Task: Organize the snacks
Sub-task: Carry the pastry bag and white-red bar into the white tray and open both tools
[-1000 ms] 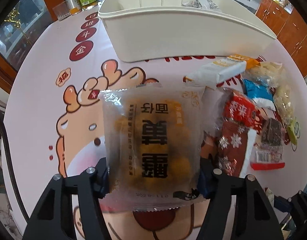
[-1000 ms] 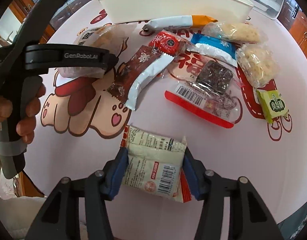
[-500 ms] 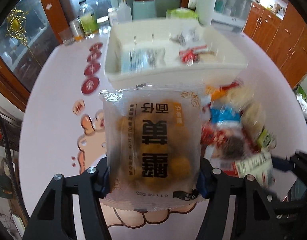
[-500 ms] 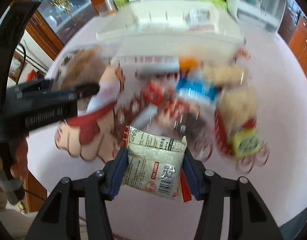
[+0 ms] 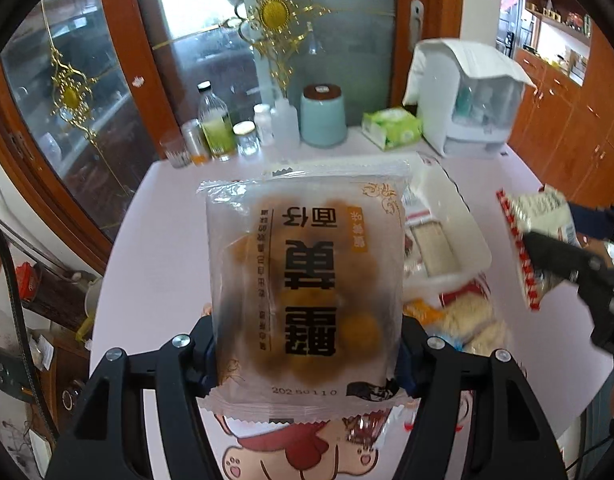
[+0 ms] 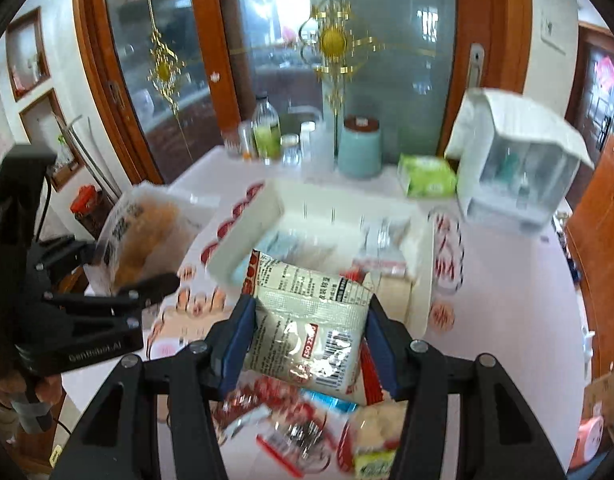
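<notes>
My left gripper (image 5: 307, 354) is shut on a clear pastry packet (image 5: 307, 280) with black characters, held upright above the table. It also shows in the right wrist view (image 6: 139, 232). My right gripper (image 6: 309, 346) is shut on a white and red snack packet (image 6: 311, 328) with a barcode, held above the loose snacks. That packet also shows at the right of the left wrist view (image 5: 535, 232). The white bin (image 6: 243, 248) lies ahead of both grippers with several snacks inside; in the left wrist view (image 5: 463, 248) the pastry packet hides most of it.
Loose snacks (image 6: 307, 436) lie blurred on the pink tablecloth below my right gripper. Bottles and jars (image 5: 223, 132), a teal canister (image 5: 323, 116), a green tissue pack (image 5: 391, 126) and a white covered appliance (image 5: 467, 96) stand at the table's far edge.
Both grippers have risen and tilted up with their packets. The view now takes in the far edge of the table and the glass doors, and the bin sits lower in frame.
</notes>
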The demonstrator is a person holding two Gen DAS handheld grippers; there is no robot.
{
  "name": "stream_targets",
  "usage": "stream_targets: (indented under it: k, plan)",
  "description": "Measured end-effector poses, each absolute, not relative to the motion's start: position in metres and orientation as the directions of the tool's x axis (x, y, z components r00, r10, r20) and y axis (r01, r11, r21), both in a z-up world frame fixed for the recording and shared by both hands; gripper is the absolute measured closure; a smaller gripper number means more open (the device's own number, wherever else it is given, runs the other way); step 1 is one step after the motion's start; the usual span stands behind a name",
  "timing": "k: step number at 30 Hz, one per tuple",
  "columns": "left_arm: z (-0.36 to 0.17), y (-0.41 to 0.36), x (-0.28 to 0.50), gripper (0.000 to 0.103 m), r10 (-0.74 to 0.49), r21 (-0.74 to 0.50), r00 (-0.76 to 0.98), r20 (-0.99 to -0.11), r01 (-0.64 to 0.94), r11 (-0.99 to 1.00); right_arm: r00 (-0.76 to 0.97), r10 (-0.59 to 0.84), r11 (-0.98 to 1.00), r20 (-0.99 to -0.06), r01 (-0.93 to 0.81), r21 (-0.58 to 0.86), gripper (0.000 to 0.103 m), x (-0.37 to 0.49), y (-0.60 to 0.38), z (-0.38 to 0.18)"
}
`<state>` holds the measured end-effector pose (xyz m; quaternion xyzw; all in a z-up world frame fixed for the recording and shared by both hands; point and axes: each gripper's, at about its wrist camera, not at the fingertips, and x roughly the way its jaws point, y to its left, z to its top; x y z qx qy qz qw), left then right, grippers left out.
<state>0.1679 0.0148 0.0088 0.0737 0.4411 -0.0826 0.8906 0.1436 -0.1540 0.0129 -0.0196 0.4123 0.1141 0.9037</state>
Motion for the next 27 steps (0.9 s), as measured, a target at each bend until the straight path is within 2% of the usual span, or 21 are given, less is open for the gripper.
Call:
stream_targets:
  k: [6,12,27]
  plan:
    - [0.03,-0.003,0.203,0.037,-0.078,0.06,0.626,-0.776,0.195,0.979,0.671,0.183,0.98,-0.719,-0.183,0.078,0.048,0.191,-0.174,0.035]
    - [0.032,-0.023,0.243,0.037,-0.076,0.046,0.625,-0.777,0.176,0.983,0.67,0.153,0.988,-0.726,-0.107,0.11,0.048,0.235,-0.194,0.029]
    - [-0.036,-0.048,0.316,0.036,-0.036,0.032,0.54,-0.841,0.116,0.993,0.572,0.097,0.995,-0.814,-0.041,0.09,0.045,0.288,-0.2,-0.036]
